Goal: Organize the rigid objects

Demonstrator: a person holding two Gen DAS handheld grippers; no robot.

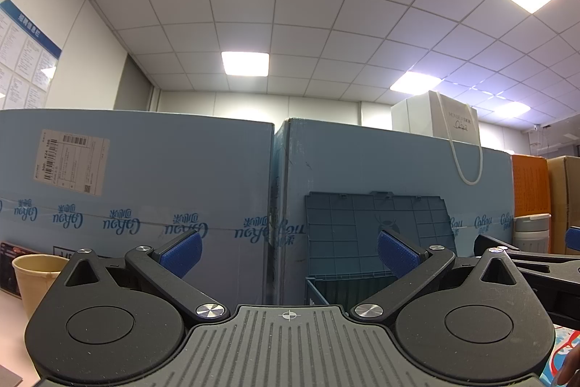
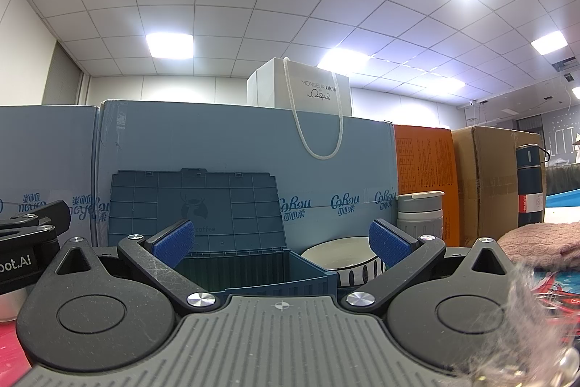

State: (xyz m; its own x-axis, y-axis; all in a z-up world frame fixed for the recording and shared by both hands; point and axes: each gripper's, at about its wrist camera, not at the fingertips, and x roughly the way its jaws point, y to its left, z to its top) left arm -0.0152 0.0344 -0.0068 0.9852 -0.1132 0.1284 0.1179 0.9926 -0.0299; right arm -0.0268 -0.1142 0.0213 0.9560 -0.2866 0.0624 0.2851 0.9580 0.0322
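A blue plastic storage box [image 2: 253, 272] stands open straight ahead of my right gripper [image 2: 281, 240], its lid [image 2: 195, 205] leaning back against the cartons. A white bowl with dark stripes [image 2: 344, 260] sits just right of the box, with a grey lidded cup [image 2: 420, 214] behind it. My right gripper is open and empty. My left gripper [image 1: 290, 252] is open and empty too, facing the cartons, with the same box [image 1: 344, 289] and its lid [image 1: 377, 227] ahead to the right. A paper cup [image 1: 32, 278] stands at its left.
Large light-blue cartons [image 1: 145, 187] wall off the back, with a white gift bag [image 2: 308, 89] on top. An orange box [image 2: 424, 165], a brown carton [image 2: 485, 176] and a dark flask [image 2: 529, 184] stand at the right. A pink knitted cloth [image 2: 540, 242] lies near right.
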